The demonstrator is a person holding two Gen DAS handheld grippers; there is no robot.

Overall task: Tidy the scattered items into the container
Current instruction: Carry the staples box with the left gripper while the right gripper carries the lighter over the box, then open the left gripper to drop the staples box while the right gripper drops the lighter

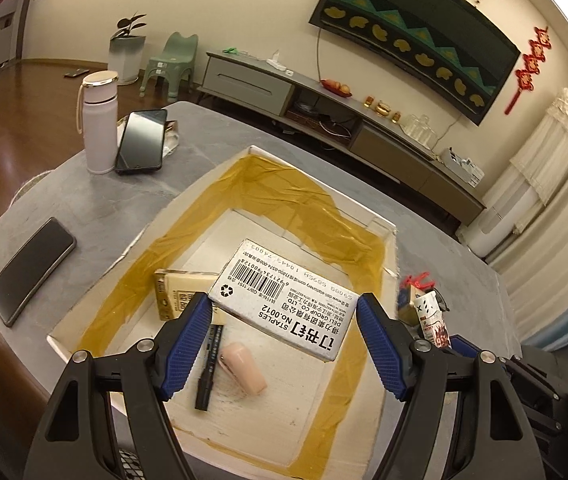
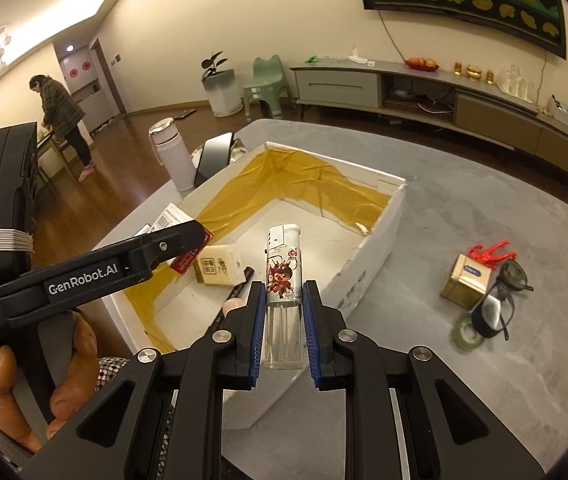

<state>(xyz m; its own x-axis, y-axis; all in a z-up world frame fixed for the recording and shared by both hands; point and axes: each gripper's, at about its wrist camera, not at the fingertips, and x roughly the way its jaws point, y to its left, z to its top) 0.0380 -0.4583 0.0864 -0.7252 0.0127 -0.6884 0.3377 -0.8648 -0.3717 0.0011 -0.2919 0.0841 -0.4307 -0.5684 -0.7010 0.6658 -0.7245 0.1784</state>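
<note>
A white cardboard container (image 1: 340, 200) lined with yellow-brown tape sits on the grey table. My left gripper (image 1: 282, 308) is shut on a white staple box (image 1: 284, 300), held by its corners and tilted above the container floor. Below it lie a yellow pack (image 1: 180, 292), a black marker (image 1: 210, 360) and a pink oblong item (image 1: 242, 366). My right gripper (image 2: 284, 312) is shut on a clear lighter (image 2: 284, 276) with a red cartoon print, upright over the container's (image 2: 368, 256) near wall. The left gripper's body hides most of the staple box in the right wrist view.
On the table right of the container lie a gold tin (image 2: 466, 284), a red clip (image 2: 492, 254), dark glasses (image 2: 504, 292) and a green tape roll (image 2: 466, 334). A white bottle (image 1: 100, 120), a leaning phone (image 1: 142, 140) and a flat phone (image 1: 30, 270) are left. A person (image 2: 64, 116) stands far back.
</note>
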